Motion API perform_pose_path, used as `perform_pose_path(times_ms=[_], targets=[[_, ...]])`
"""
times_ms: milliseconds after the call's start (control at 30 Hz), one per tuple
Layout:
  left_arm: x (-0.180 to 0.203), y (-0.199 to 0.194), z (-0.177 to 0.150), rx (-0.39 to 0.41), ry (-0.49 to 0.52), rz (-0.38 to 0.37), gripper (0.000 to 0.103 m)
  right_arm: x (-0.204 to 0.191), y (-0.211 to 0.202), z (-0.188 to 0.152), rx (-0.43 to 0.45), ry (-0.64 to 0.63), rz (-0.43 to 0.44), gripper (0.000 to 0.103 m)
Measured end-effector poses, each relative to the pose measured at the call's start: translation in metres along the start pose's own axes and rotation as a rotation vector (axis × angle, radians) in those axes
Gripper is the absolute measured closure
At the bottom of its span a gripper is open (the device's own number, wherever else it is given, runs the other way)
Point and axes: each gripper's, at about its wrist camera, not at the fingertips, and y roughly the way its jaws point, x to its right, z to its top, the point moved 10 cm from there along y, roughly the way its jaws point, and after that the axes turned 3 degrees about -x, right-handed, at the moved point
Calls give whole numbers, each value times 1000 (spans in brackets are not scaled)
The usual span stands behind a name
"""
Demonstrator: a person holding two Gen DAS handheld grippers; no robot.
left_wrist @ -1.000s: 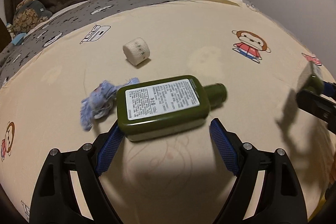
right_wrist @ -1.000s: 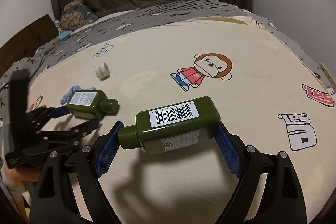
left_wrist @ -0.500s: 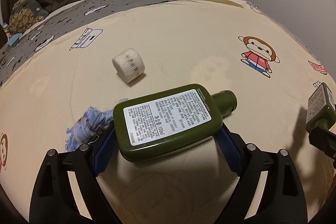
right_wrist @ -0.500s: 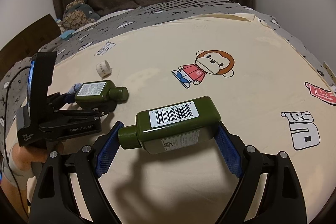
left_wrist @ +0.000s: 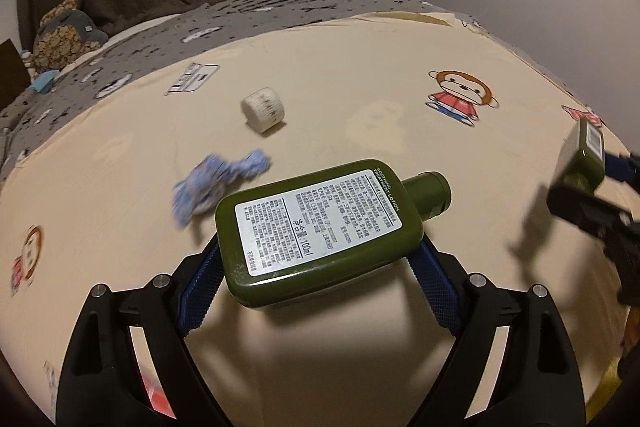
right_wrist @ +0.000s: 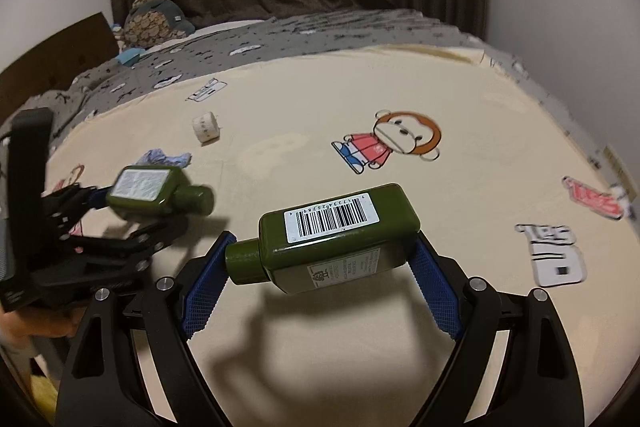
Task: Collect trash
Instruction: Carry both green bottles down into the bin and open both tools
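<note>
Left wrist view shows the left gripper point(left_wrist: 316, 267) spread wide and clamped on a green lotion bottle point(left_wrist: 320, 231), long axis crosswise between the pads, cap rightward. Beyond its fingertips lie a crumpled blue wrapper point(left_wrist: 218, 185), then a white bandage roll point(left_wrist: 264, 109), nothing blocking them. To its right, the right gripper point(right_wrist: 320, 267) likewise grips a second green bottle point(right_wrist: 340, 239), so neither has a free jaw.

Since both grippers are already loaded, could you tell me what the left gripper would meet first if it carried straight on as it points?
Probably bare cream bedsheet: the left gripper already holds a green lotion bottle, and the crumpled blue scrap lies left of its line, though depth is unclear.
</note>
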Motion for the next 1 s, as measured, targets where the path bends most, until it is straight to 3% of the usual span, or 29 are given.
perform_pose_path(times_ms=[167,500,800,1000], targets=[[-1,-48,-28,35,-2,42,20,-14,-43,-5,57,-74,-35,16],[7,-155,-91,151,-35,26,20,-32,-155,-34,201,-187,-56,16],[22,-195,-172,139,-71,26,20,-47,-194,-115,161,-175,16,16],[30,-180,-245,44,-109,-11,20,-69,-170,-180,28,-125,107,16]])
